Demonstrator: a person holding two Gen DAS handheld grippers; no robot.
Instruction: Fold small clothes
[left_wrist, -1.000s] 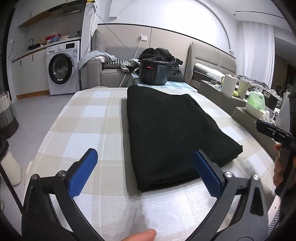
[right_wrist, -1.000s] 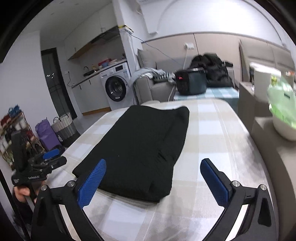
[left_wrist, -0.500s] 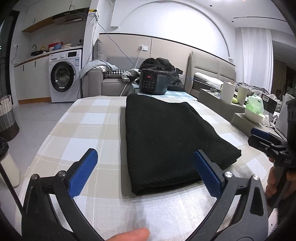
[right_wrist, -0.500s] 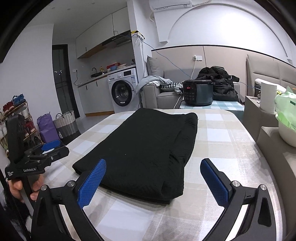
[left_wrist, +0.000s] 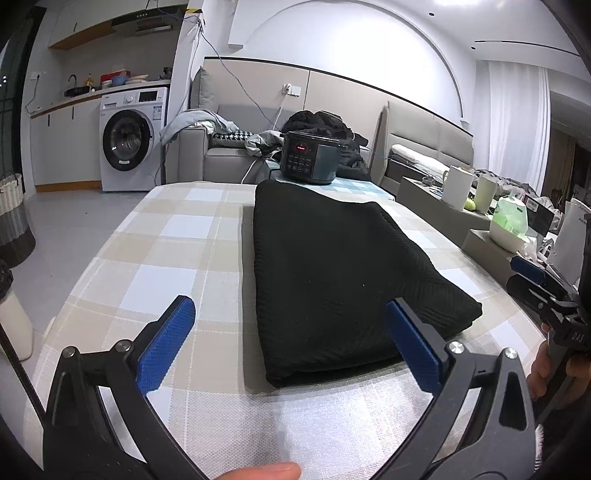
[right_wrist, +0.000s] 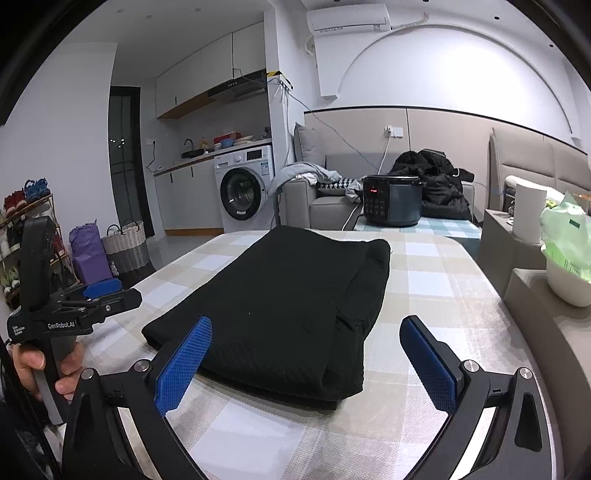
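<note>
On the checked worktop (left_wrist: 173, 236), seen from the left wrist, lies one black garment (left_wrist: 332, 273), folded into a long slab that runs away from the camera. The left gripper (left_wrist: 290, 341) hangs above the near edge of the cloth-covered surface, its two blue fingers (left_wrist: 166, 347) spread wide apart and holding nothing; the garment's near end lies between them and a little beyond. At the right edge a hand (left_wrist: 550, 369) holds the right gripper (left_wrist: 532, 271), of which only one blue pad can be made out here. Beyond the worktop stand one dark cooker (left_wrist: 310, 162), one washing machine (left_wrist: 129, 144) and two pale jugs (left_wrist: 458, 186).

From the right wrist, the same single garment (right_wrist: 291, 295) lies flat on the worktop (right_wrist: 436, 295), with a thicker folded band along its right side. The right gripper (right_wrist: 304, 360) is clear of the cloth, its two blue fingers (right_wrist: 428, 362) wide apart and empty. At left, one hand (right_wrist: 37, 365) grips the handle of the left gripper (right_wrist: 99, 290), beside the worktop's edge. One cooker (right_wrist: 391, 201) and one washing machine (right_wrist: 245, 188) stand behind.
</note>
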